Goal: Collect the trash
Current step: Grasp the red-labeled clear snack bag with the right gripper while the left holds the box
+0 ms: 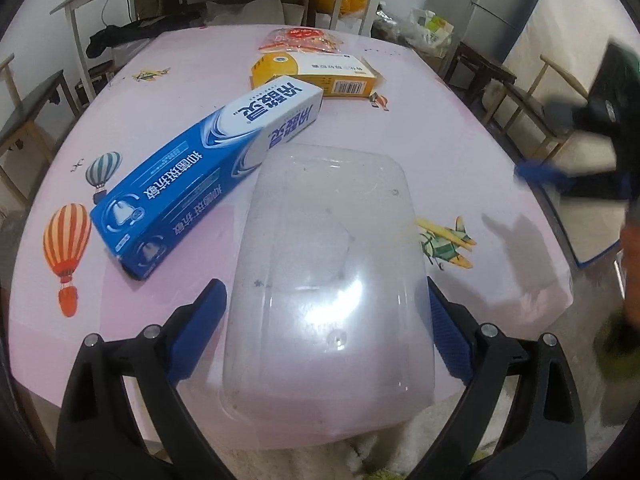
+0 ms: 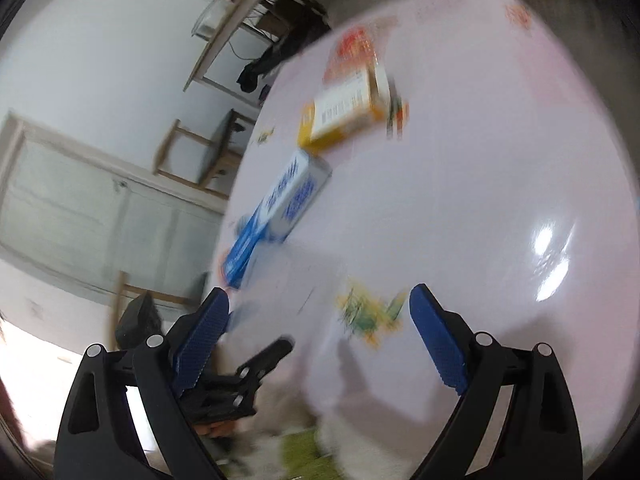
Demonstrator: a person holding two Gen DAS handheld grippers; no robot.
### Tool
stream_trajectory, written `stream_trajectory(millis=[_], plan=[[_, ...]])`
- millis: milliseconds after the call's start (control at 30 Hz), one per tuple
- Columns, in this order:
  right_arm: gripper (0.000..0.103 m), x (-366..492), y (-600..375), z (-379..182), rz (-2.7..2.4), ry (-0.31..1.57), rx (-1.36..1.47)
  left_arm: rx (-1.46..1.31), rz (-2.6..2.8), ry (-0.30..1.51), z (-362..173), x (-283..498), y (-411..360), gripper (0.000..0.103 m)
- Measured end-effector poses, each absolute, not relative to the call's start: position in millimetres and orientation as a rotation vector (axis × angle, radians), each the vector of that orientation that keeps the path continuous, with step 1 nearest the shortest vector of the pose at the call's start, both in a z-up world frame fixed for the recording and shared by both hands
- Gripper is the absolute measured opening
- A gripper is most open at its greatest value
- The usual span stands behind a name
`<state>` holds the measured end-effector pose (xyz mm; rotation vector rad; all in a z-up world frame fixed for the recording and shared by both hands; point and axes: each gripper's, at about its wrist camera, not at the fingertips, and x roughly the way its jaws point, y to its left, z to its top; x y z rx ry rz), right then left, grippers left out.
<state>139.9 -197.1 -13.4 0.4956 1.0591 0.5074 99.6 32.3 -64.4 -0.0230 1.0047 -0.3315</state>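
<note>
From the left wrist view we see the left gripper (image 1: pixel 322 308) spread wide around a clear plastic container (image 1: pixel 328 280) lying upside down on the pink counter (image 1: pixel 460 152). Whether the right pad touches its wall we cannot tell; the left pad stands clear of it. The container's long axis runs from the bottom of the frame up toward the centre. Just beside its upper left corner lies a blue toothpaste box (image 1: pixel 200 176) — its long axis slants from lower left to upper right, the white end pointing at a yellow box (image 1: pixel 320 74) and a red wrapper (image 1: pixel 302 38) further up. In the blurred right wrist view the right gripper (image 2: pixel 320 312) is open and empty above the counter.
</note>
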Motion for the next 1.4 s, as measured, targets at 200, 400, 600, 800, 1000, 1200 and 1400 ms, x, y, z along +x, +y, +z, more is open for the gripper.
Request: stream_trajectory(millis=[200,400,600,800,1000,1200,1400], plan=[[0.092,221,-166,44,0.410,0.878,0.056,-0.057,-0.360,0.988,-67,101,36,0.088],[0.092,333,-100,32,0.379,0.901,-0.261,-0.052,-0.377,0.972,-67,98,37,0.087],[0.092,470,-69,-7,0.137,1.186,-0.083,-0.055,-0.380,0.960,-67,96,37,0.087],[0.092,547,-74,-51,-0.127,1.420,0.198,-0.069,-0.394,0.956,-68,97,39,0.087],[0.092,556,-51,-81,-0.162,1.475,0.050,-0.098,-0.413,0.954,-68,98,46,0.087],[0.096,544,-66,-84,-0.081,1.444,-0.005,-0.119,-0.419,0.956,-68,99,47,0.087],[0.079,516,-118,-79,-0.071,1.431,0.012,-0.116,-0.407,0.957,-69,100,47,0.087]])
